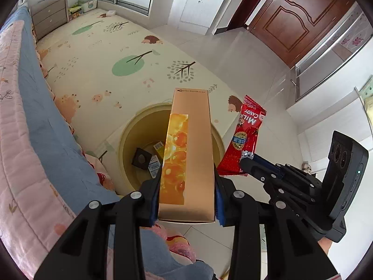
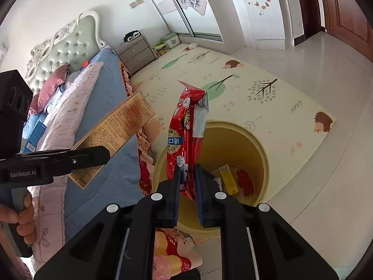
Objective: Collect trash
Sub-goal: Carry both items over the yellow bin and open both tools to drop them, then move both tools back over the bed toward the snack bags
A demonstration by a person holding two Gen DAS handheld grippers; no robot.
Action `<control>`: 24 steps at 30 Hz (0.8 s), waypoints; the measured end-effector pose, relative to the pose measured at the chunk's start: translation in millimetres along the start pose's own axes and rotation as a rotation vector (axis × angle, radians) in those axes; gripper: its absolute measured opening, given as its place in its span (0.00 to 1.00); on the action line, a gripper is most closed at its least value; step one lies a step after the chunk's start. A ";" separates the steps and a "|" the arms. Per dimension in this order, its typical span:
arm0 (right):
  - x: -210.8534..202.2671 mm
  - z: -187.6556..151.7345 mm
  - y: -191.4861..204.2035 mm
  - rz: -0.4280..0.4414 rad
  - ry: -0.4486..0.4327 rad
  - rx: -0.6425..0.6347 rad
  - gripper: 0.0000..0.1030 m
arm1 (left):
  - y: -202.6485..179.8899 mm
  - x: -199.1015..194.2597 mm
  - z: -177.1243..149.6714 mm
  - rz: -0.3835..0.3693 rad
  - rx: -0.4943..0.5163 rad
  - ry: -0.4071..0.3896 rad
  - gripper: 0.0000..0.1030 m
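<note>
A long gold carton (image 1: 190, 154) with an orange bubble print is clamped between the blue pads of my left gripper (image 1: 187, 182), held over the mouth of a yellow bin (image 1: 130, 140). The same carton (image 2: 112, 137) shows its printed back in the right wrist view, left of the bin (image 2: 261, 154). My right gripper (image 2: 187, 177) is shut on a red milk candy wrapper (image 2: 186, 135), which hangs above the bin's near rim. That wrapper (image 1: 244, 137) also appears to the right of the carton. Small boxes and a red scrap lie in the bin's bottom.
A bed with a blue sheet and pink quilt (image 1: 30, 126) runs along the bin's left side. The bin stands on a cream play mat (image 1: 105, 53) with tree prints. Pale floor tiles (image 2: 326, 74), a grey drawer chest (image 2: 136, 52) and a dark wooden door (image 1: 300, 16) lie beyond.
</note>
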State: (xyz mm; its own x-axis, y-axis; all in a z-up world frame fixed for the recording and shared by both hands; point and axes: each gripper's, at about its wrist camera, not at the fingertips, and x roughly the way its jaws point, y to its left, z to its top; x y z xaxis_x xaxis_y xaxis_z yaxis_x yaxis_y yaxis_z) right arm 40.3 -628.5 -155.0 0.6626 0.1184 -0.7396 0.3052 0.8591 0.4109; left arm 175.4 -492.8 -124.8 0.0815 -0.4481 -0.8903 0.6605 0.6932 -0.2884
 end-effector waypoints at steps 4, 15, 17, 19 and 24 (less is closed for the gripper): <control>10.1 3.1 -3.7 -0.038 0.010 -0.006 0.37 | 2.9 6.7 3.1 -0.001 -0.017 0.020 0.71; -14.8 -7.7 2.6 0.031 -0.042 0.007 0.38 | -3.0 -34.9 -23.1 0.108 0.020 -0.146 0.84; -26.1 -7.4 13.6 0.045 -0.062 -0.006 0.38 | -0.2 -52.9 -35.0 0.151 0.019 -0.209 0.84; -37.8 -7.7 27.3 0.060 -0.086 -0.027 0.38 | 4.1 -72.5 -48.3 0.188 0.021 -0.262 0.84; -63.2 -8.4 75.2 0.109 -0.141 -0.110 0.38 | 23.0 -120.0 -76.7 0.259 0.003 -0.357 0.85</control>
State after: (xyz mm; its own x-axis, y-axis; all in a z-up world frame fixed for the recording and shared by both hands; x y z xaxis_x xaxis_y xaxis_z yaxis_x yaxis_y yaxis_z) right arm 15.6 -567.2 -81.8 0.7788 0.1494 -0.6092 0.1554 0.8949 0.4182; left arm 123.5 -379.8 -51.7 0.4968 -0.4271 -0.7555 0.5868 0.8067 -0.0701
